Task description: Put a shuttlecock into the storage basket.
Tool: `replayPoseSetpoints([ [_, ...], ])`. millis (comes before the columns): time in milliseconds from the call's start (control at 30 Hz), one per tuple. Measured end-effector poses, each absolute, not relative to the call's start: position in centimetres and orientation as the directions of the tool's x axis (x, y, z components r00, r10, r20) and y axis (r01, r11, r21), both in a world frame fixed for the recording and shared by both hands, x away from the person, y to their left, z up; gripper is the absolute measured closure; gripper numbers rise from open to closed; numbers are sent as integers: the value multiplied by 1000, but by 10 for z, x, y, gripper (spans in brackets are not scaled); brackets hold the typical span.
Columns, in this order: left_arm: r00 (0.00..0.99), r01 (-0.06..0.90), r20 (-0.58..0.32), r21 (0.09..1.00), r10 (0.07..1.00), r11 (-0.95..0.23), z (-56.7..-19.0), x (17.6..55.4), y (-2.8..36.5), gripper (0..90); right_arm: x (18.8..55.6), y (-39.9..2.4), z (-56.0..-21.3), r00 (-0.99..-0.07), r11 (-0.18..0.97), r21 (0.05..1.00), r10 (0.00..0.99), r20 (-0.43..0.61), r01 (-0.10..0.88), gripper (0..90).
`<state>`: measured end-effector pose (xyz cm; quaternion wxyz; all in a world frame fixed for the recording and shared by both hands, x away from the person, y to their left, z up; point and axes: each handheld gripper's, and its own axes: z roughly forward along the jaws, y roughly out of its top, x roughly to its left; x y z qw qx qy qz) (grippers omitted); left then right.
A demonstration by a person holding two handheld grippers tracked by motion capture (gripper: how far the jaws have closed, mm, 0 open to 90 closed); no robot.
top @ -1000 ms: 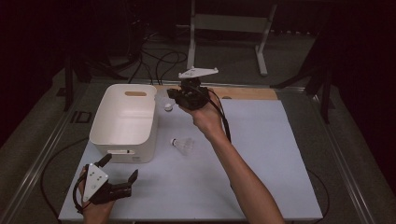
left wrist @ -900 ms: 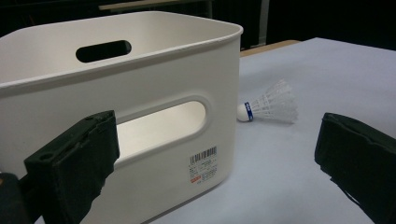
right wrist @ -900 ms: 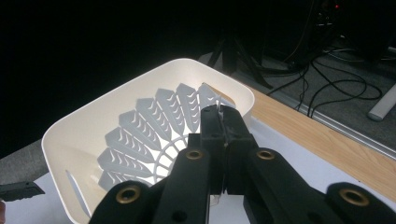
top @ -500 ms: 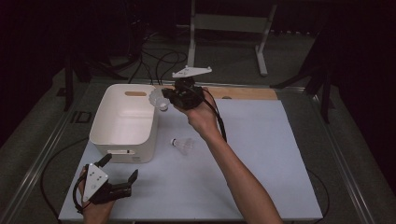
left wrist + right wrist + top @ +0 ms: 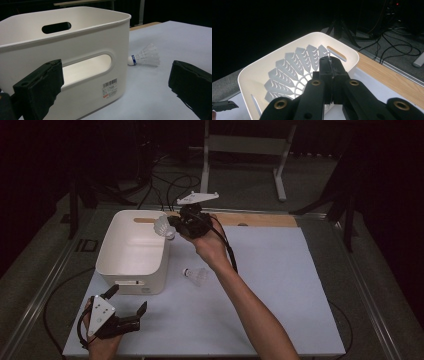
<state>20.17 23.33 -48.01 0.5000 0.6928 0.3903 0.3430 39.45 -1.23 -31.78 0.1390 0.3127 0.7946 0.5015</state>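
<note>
Looking down from the high view: right hand-held gripper [image 5: 172, 226] raised over the far right rim of the white bin [image 5: 131, 254], clamped on a white shuttlecock [image 5: 162, 226] that hangs just above the bin's edge, feather skirt toward the left. Grey three-cornered plate on top, black cable trailing back along the forearm. Second shuttlecock [image 5: 196, 275] lying on its side on the desk [image 5: 280, 285], just right of the bin and near the forearm, apart from both. Left hand-held gripper [image 5: 127, 307] resting at the near left corner of the desk, close to the bin's near wall, jaws spread wide with nothing between them. Wooden strip along the far edge of the desk; metal stand and cables on the dark floor beyond. From the left gripper view: two black jaws standing far apart at the picture's lower corners, bin wall [image 5: 82, 47] with its handle slot and barcode label straight ahead, lying shuttlecock [image 5: 145, 56] to the right of the bin on the desk, cork end with a blue band pointing at the bin. From the right gripper view: jaws pressed together on the held shuttlecock [image 5: 294, 72], its feather skirt fanned out beyond the tips, open bin [image 5: 249, 75] below and behind it, wooden strip at the right.
</note>
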Motion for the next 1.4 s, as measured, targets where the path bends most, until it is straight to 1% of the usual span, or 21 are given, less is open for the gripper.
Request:
replayPoseSetpoints([
  [533, 460, 197, 86, 961, 884, -195, -480, 202, 234, 4, 393, 5, -325, -776, 317, 881, 625, 83, 350, 897],
  [867, 460, 197, 85, 961, 884, -196, -480, 202, 234, 4, 391, 16, -327, -789, 322, 877, 607, 98, 356, 897],
  [1233, 461, 197, 84, 961, 883, -194, -480, 201, 234, 4, 387, 28, -330, -812, 345, 874, 576, 91, 343, 894],
  [1267, 461, 197, 84, 961, 883, -194, -480, 201, 234, 4, 387, 29, -331, -815, 344, 873, 572, 96, 345, 882],
  [1300, 462, 197, 84, 961, 883, -195, -480, 201, 234, 4, 388, 29, -332, -824, 343, 872, 556, 110, 349, 799],
  [1333, 462, 197, 84, 961, 883, -195, -480, 201, 234, 4, 388, 29, -332, -824, 343, 872, 556, 110, 349, 799],
  [1367, 461, 197, 84, 961, 883, -194, -480, 201, 234, 4, 388, 30, -332, -833, 347, 870, 539, 121, 351, 639],
  [1400, 461, 197, 83, 961, 884, -193, -480, 201, 234, 4, 391, 29, -333, -833, 332, 864, 529, 162, 379, 438],
])
